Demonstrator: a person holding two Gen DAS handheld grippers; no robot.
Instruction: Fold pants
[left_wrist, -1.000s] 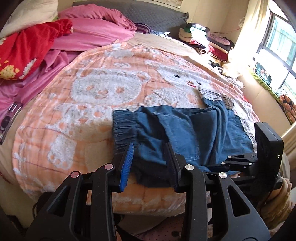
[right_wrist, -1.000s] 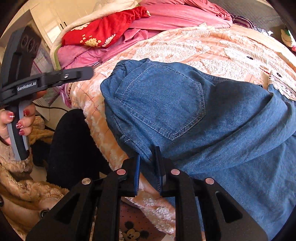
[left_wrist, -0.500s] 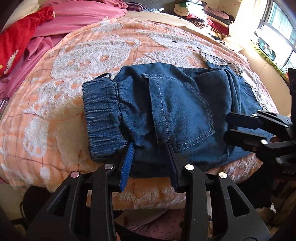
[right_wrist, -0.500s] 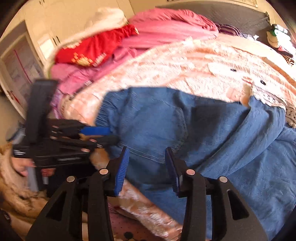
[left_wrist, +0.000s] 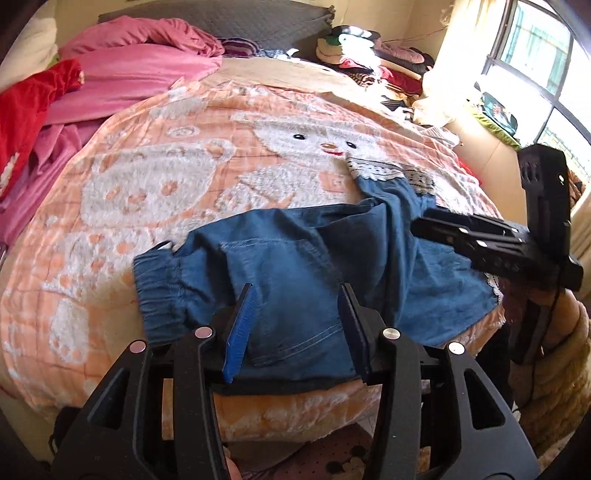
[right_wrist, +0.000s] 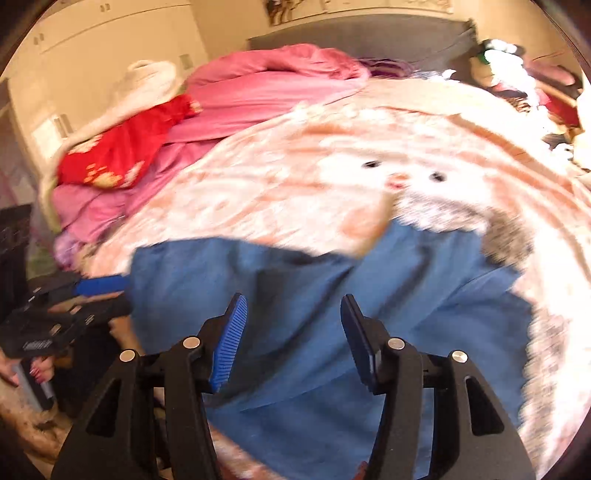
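In the left wrist view, the denim pants (left_wrist: 295, 266) are seen spread across the near part of the peach bear-print blanket (left_wrist: 155, 177) that covers the bed, their lower hem lying close to the bed's near edge, where the blanket drops away to the floor. Beyond the pants, a wide stretch of bare blanket is left up to the pink bedding (left_wrist: 140, 74) and the red cloth (left_wrist: 26, 110) at the far left, while a pile of clothes (left_wrist: 362, 48) is stacked at the far right, near the window (left_wrist: 546, 74). The elastic waistband of the pants is turned to the left and the lace-trimmed leg ends to the right. The left gripper (left_wrist: 299, 328) is held just above the near hem by the back pocket; its jaws have just been opening, and the denim is framed between the blue pads but not pinched. The right gripper (left_wrist: 480, 243) is seen at the right of the pants, over the leg part. In the right wrist view, which is blurred, the pants (right_wrist: 332, 295) fill the near middle of the blanket (right_wrist: 295, 177). The right gripper (right_wrist: 293, 339) is released, its jaws having just been opening, with nothing clamped between them and denim beneath. The left gripper (right_wrist: 74, 306) is seen at the left edge of the pants, held by a hand (right_wrist: 40, 369).
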